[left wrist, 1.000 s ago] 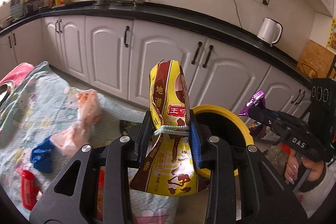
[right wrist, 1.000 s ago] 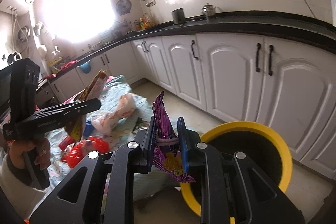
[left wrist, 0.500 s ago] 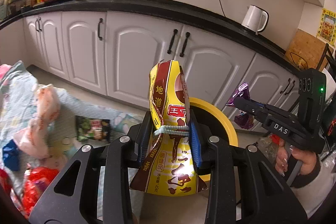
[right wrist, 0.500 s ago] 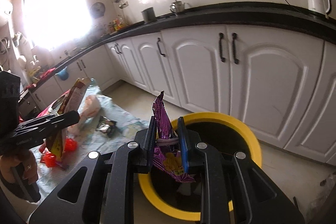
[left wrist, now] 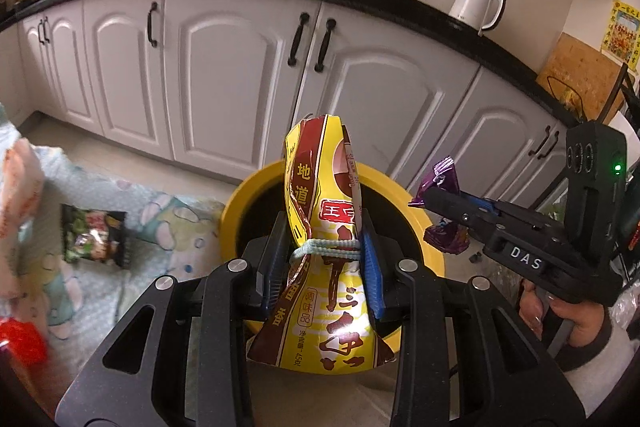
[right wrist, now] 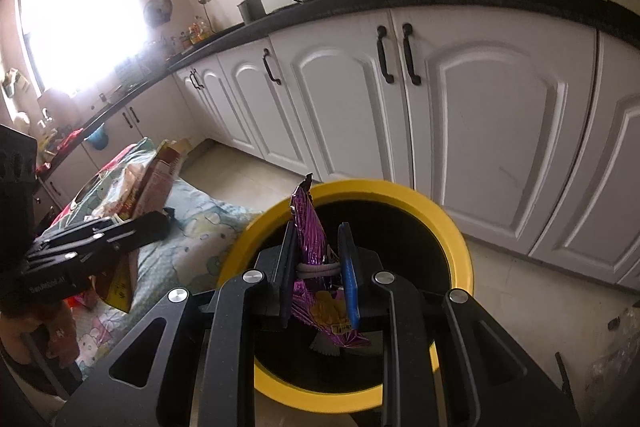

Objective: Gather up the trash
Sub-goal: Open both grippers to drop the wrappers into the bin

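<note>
I'm at the drop-it-in step: both hands carry trash over to the yellow bin [right wrist: 460, 251] on the floor by the white cupboards [left wrist: 224, 75].

My left gripper [left wrist: 326, 261] is squeezed tight on a yellow snack bag [left wrist: 320, 227]. The bag sticks up between the pads and hangs down below them too. It sits in front of the bin's mouth, maybe not fully over the hole yet.

My right gripper [right wrist: 318, 271] is pinched on a purple wrapper [right wrist: 310, 231], almost closed bc the wrapper is thin. It looks to be right over the dark hole.

Next, I think: get the left one a bit more over the hole, then let both go so the stuff falls in, w/ nothing catching on the rim.

More trash waits on the blanket [left wrist: 160, 227]: a green packet [left wrist: 94, 237] and some red bits [left wrist: 20, 341].
</note>
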The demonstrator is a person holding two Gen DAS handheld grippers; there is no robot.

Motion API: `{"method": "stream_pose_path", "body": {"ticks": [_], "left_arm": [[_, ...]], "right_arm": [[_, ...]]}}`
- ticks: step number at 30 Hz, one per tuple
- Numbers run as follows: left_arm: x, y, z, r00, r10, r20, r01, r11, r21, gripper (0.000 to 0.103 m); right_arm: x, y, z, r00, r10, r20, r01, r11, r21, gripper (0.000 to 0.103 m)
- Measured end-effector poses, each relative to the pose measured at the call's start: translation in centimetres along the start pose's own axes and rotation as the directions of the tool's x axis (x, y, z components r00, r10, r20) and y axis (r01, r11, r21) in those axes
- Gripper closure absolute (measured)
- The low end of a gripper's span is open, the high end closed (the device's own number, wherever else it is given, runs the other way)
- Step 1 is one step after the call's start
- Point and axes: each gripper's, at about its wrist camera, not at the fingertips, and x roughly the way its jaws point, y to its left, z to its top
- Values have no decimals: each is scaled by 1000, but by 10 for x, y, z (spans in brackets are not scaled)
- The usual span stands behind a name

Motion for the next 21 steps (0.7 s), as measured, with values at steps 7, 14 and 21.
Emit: {"method": "stream_pose_path", "body": {"ticks": [7,14,21], "left_arm": [[28,-1,-6,999,-8,-51,7,1000,-4,76],[46,0,-8,996,-4,-85,3,1000,-4,76],[52,3,-9,995,-3,-98,1,1000,-19,65]], "right_arm": [[11,-15,-10,999,-7,-36,8,999,33,83],[23,-26,-14,998,1,-70,3,998,61,82],[28,-35,-17,996,0,-85,7,996,85,76]]}}
